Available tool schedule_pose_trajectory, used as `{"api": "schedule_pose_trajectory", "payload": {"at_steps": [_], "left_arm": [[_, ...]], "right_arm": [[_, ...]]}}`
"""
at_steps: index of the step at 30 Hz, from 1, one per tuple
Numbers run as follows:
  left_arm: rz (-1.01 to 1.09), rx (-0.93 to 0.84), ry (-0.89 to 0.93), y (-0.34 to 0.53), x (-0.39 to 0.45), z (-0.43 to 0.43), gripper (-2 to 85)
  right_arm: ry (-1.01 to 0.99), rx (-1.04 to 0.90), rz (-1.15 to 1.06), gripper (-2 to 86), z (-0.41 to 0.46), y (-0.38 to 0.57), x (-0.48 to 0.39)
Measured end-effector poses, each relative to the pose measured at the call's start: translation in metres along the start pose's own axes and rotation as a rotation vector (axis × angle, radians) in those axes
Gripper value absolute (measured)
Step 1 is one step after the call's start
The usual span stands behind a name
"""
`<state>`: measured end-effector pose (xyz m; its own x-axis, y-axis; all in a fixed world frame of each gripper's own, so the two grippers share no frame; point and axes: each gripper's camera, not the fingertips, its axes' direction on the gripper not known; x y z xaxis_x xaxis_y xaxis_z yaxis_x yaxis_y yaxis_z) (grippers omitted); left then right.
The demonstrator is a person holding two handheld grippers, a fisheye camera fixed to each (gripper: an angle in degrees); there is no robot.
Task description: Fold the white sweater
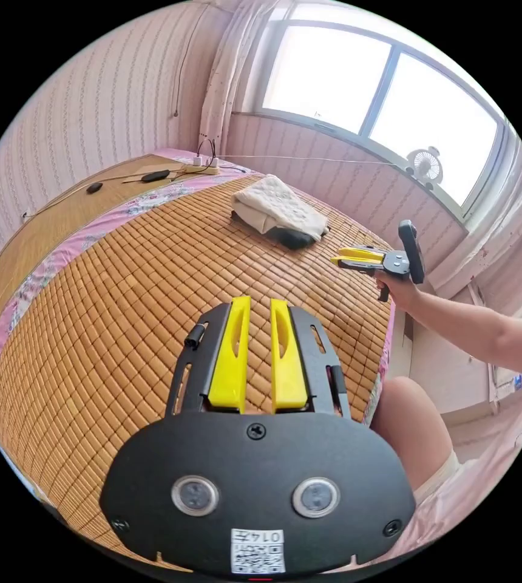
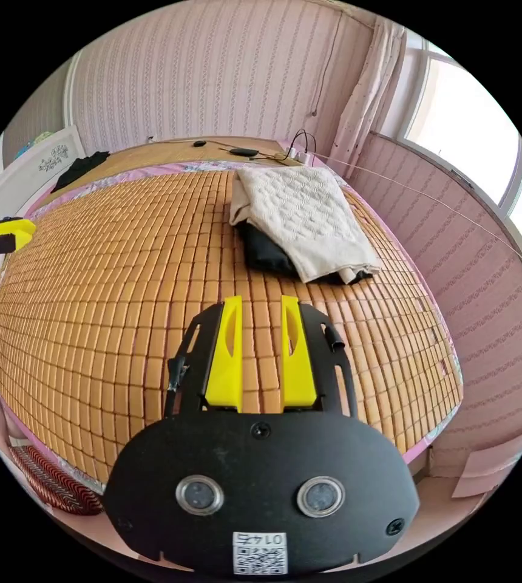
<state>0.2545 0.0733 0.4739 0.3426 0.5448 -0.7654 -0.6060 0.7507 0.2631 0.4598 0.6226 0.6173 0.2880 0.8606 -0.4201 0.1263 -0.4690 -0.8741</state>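
The white sweater [image 1: 280, 205] lies folded on the far part of a bamboo mat [image 1: 121, 316], resting on a dark garment [image 1: 294, 238]. My left gripper [image 1: 261, 302] hovers over the near mat, open, nothing between its yellow jaws. To the right of the sweater, a hand holds my right gripper [image 1: 341, 257] above the mat's edge. In the right gripper view the sweater [image 2: 303, 212] covers most of the dark garment [image 2: 264, 252], just beyond my open, empty right gripper [image 2: 261, 300]. The left gripper [image 2: 3, 234] shows at the left border, in a hand.
A power strip [image 1: 205, 165] with cables and small black items [image 1: 155, 176] lie on the wooden board past the mat. A black cloth [image 2: 79, 165] sits at a far corner. A small fan [image 1: 426, 164] stands on the window sill. The person's leg [image 1: 413, 425] is beside the bed edge.
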Motion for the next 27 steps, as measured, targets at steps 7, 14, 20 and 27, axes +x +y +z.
{"api": "schedule_pose_trajectory", "payload": {"at_steps": [7,14,20,27], "left_arm": [[-0.015,-0.083,-0.021,-0.132,0.006,0.180,11.3],[-0.129,-0.325,-0.095,-0.215,0.020,0.319,5.2],[-0.140,-0.268,-0.060,-0.231,0.037,0.292,-0.7],[-0.101,-0.019,0.043,-0.197,0.026,0.117,-1.0]], "right_arm": [[-0.022,0.030,-0.005,9.3,0.049,-0.038,0.037],[-0.291,0.021,0.099,2.2,0.032,-0.023,0.108],[-0.555,0.246,0.171,1.0,-0.051,-0.010,0.155],[-0.843,0.463,-0.013,0.7,-0.168,-0.017,0.116]]}}
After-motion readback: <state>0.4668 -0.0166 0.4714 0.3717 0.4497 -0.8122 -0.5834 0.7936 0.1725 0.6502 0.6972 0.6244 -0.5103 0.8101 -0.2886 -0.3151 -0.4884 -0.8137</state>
